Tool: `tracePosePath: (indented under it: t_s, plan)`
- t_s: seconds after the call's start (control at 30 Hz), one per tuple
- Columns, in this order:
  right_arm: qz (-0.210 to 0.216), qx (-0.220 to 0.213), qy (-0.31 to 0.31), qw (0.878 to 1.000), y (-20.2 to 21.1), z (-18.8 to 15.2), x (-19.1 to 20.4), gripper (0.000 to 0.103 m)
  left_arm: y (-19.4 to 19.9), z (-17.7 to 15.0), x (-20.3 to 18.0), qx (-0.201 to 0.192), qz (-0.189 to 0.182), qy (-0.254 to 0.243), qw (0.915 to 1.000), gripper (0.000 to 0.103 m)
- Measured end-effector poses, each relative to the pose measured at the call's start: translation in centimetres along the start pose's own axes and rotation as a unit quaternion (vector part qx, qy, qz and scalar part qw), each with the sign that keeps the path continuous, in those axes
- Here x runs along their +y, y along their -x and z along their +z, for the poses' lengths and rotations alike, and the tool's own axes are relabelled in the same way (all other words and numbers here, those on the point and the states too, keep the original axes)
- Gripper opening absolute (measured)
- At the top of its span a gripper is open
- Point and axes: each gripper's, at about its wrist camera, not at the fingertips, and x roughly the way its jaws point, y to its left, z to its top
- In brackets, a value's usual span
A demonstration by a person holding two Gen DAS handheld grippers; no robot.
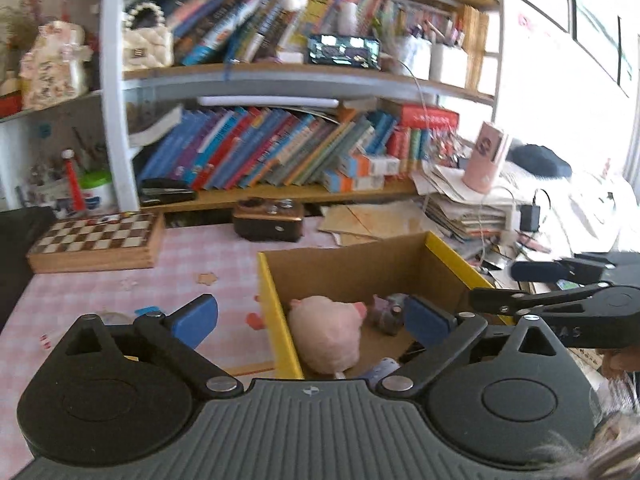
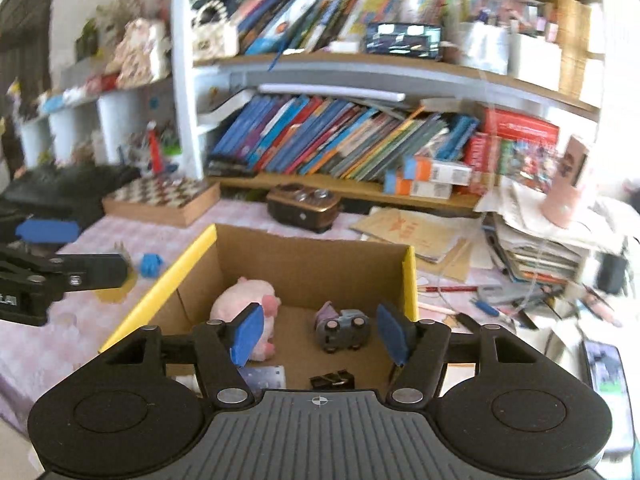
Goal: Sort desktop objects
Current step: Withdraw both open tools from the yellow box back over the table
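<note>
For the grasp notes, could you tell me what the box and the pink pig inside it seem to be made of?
Box: likely matte brown cardboard, with yellow-faced outer walls. Pink pig: apparently soft plush fabric, fuzzy and rounded, without shine.

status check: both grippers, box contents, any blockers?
Left gripper open, empty, over box edge. Right gripper open, empty, above cardboard box. Inside: pink plush pig, toy car. No blockers.

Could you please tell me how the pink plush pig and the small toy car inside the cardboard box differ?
The pink plush pig is soft, rounded and pale pink; the toy car is hard-looking, grey with dark wheels. The pig is clearly the bigger of the two. The pig lies toward the box's left wall, the car nearer its right side. Both rest on the floor of the cardboard box, ungripped.
</note>
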Motion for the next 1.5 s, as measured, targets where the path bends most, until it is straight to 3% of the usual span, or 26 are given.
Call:
tracePosePath:
  t_s: [0.4,0.7,1.5]
  plan:
    - [-0.085,-0.006,-0.082,0.993,3.6,-4.6,3.0,0.07,4.1,-4.3,4.9,-0.002,0.034,0.048,0.9982,0.103]
    - [-0.114,0.009,-0.098,0.989,5.2,-7.3,8.0,0.07,5.9,-7.5,8.0,0.023,0.024,0.046,0.9984,0.103]
    - [-0.107,0.054,-0.092,0.989,5.7,-10.2,20.1,0.071,9.3,-11.9,15.6,0.078,-0.007,0.034,0.9964,0.103]
